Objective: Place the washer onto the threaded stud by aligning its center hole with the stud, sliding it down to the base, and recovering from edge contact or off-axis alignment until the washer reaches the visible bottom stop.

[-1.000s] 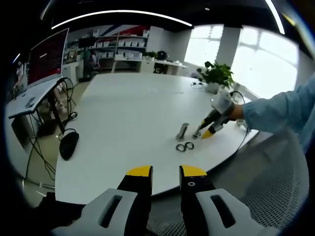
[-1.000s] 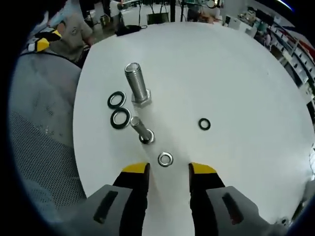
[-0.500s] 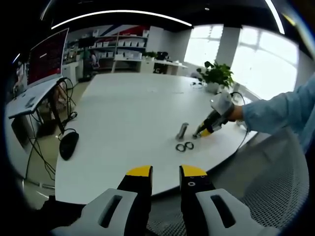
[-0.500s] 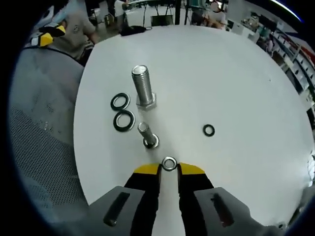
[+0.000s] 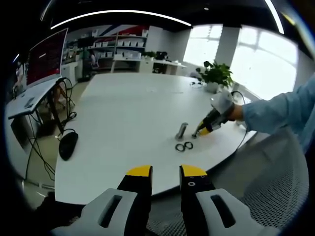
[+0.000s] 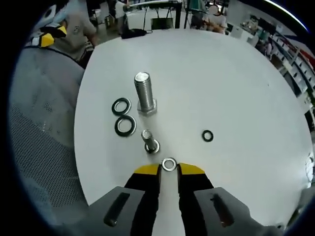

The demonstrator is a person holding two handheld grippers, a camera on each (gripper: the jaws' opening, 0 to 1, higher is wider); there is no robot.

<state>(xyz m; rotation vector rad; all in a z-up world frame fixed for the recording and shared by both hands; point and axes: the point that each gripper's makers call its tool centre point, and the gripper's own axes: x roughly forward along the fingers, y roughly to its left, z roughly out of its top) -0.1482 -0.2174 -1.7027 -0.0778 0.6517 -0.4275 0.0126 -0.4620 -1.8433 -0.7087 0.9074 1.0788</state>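
A small silver washer [image 6: 169, 164] is seen in the right gripper view, pinched between the yellow tips of the right gripper [image 6: 169, 169], whose jaws are drawn nearly together upon its edges. Whether the washer is lifted clear of the white table [image 6: 231, 88] or rests on it cannot be told. Just beyond the washer a small threaded stud [image 6: 149, 141] is stood upright on its base. Farther off a larger bolt [image 6: 144, 94] is set upright on its head, and two dark washers [image 6: 123, 117] are laid side by side to its left. A single dark ring [image 6: 207, 135] is laid apart to the right.

In the left gripper view, the left gripper [image 5: 164, 171] is held above the near table edge, its jaws parted with nothing between them. Across the table the right gripper [image 5: 205, 128] is shown small, beside the bolt [image 5: 182, 131]; the held washer is too small to be made out there. A blue sleeve [image 5: 280, 110] is cut off at the right.
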